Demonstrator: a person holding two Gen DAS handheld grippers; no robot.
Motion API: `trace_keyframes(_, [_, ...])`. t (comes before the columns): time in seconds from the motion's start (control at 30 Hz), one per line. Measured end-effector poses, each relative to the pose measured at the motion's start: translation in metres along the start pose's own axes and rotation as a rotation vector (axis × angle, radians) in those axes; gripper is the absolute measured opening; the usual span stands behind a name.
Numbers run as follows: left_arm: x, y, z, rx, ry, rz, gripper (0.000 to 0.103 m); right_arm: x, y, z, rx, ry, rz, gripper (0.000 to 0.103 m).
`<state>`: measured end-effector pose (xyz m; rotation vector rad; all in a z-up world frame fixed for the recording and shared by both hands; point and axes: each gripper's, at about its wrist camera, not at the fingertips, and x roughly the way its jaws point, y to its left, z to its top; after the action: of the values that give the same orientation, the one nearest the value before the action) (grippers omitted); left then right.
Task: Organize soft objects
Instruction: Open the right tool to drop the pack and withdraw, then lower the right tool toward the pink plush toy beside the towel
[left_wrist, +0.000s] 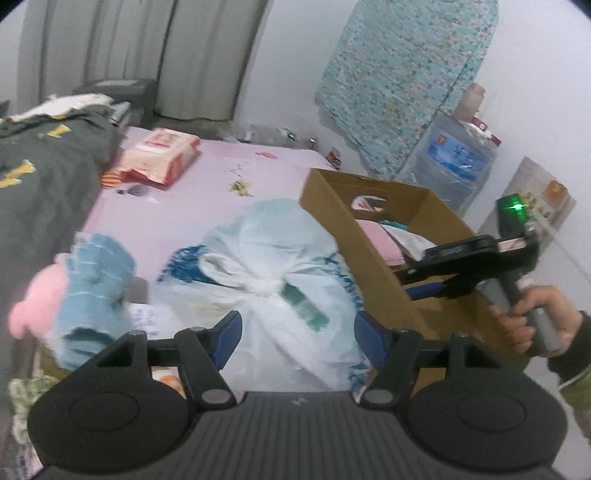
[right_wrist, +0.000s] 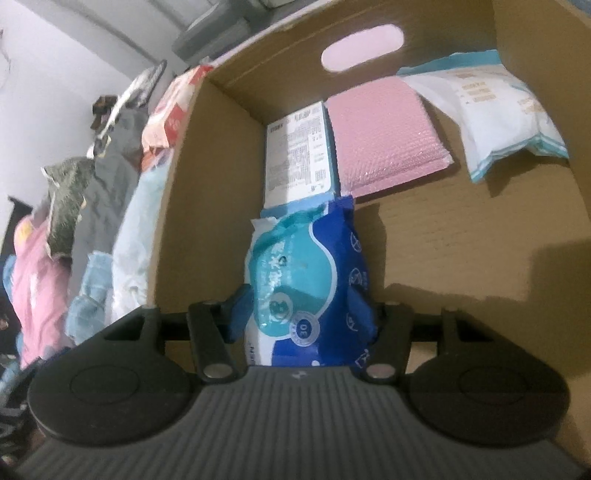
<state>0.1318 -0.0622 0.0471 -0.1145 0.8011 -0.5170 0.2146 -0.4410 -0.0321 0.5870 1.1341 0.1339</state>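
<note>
Reaching into the cardboard box (right_wrist: 192, 177), the right claw (right_wrist: 306, 314) grips a blue wipes pack (right_wrist: 314, 280) to lay it beside other packs, while the left claw (left_wrist: 297, 332) hovers open above a knotted plastic bag (left_wrist: 273, 266) on the bed (left_wrist: 207, 184).

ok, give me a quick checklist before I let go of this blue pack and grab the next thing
1. Blue pack inside the box: ok.
2. Right tongs clear of the pack: cannot tell, pack sits between the fingers.
3. Free floor in the box beside the pack: ok.
4. Left tongs open, nothing between them: ok.
5. White bag lined up under left tongs: ok.
6. Bag fits the box: cannot tell.
</note>
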Motion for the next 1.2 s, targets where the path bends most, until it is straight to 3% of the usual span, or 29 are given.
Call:
trace_keyframes(0.23, [-0.025, 0.021, -0.01, -0.003, -0.06, 0.114, 0.07, -0.04, 0.025, 0.0, -0.062, -0.13, -0.005, 0.07])
trace_keyframes(0.47, [-0.047, 0.042, -0.022, -0.047, -0.11, 0.212, 0.07, -0.061, 0.073, 0.0, -0.154, -0.178, 0.086, 0.075])
trace_keyframes(0.97, [-0.065, 0.072, -0.038, -0.063, -0.139, 0.315, 0.07, -0.006, 0.199, -0.01, -0.267, 0.058, 0.324, 0.079])
trace_keyframes(1.2, [-0.063, 0.092, -0.045, -0.111, -0.119, 0.32, 0.069, 0.037, 0.25, -0.016, -0.319, 0.164, 0.343, 0.081])
